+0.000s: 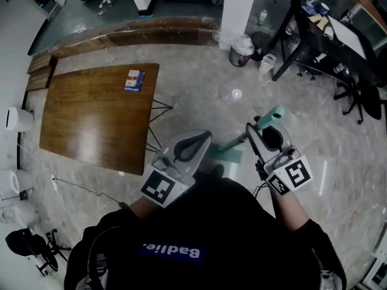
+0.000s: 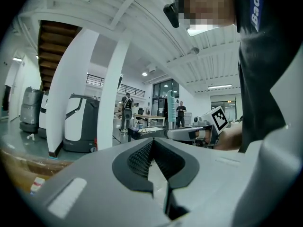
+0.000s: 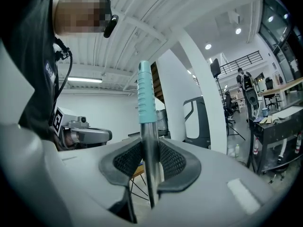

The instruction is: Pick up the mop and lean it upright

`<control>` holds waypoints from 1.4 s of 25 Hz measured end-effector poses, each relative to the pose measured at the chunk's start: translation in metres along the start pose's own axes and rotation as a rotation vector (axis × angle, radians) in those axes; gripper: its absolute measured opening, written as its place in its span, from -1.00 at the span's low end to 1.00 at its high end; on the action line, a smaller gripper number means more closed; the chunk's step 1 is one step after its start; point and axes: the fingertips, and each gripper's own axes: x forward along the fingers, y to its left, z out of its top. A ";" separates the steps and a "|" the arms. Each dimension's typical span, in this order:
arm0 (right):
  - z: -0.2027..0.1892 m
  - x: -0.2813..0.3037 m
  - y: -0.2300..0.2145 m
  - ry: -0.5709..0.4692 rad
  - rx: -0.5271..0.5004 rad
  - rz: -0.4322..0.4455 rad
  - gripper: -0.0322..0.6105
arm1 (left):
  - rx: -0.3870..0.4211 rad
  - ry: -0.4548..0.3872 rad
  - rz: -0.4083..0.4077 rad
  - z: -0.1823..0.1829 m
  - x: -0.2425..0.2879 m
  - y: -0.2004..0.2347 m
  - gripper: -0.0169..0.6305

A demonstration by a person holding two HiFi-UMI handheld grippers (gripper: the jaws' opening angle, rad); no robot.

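The right gripper is clenched on the mop: its two dark ribbed pads press on either side of the bare metal shaft, just below the teal ribbed grip, which rises nearly upright past the jaws in the right gripper view. In the head view the same right gripper is held out in front of the person's black-shirted body, the teal grip end pokes out above it, and the shaft slants down and to the left to a teal mop head low by the speckled stone floor, between the two grippers. The left gripper grasps nothing; its jaws are drawn together with only a thin slit between the pads, and it sits beside the mop head in the head view without touching the shaft. To the person's left stands a wooden table with a small blue box near its far edge. Farther ahead are a white pillar and, just beside its foot, a dark bin.
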 end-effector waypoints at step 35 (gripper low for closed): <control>0.051 0.231 -0.184 0.076 -0.056 -0.125 -0.57 | -0.106 -0.043 -0.075 0.018 0.142 0.244 -0.89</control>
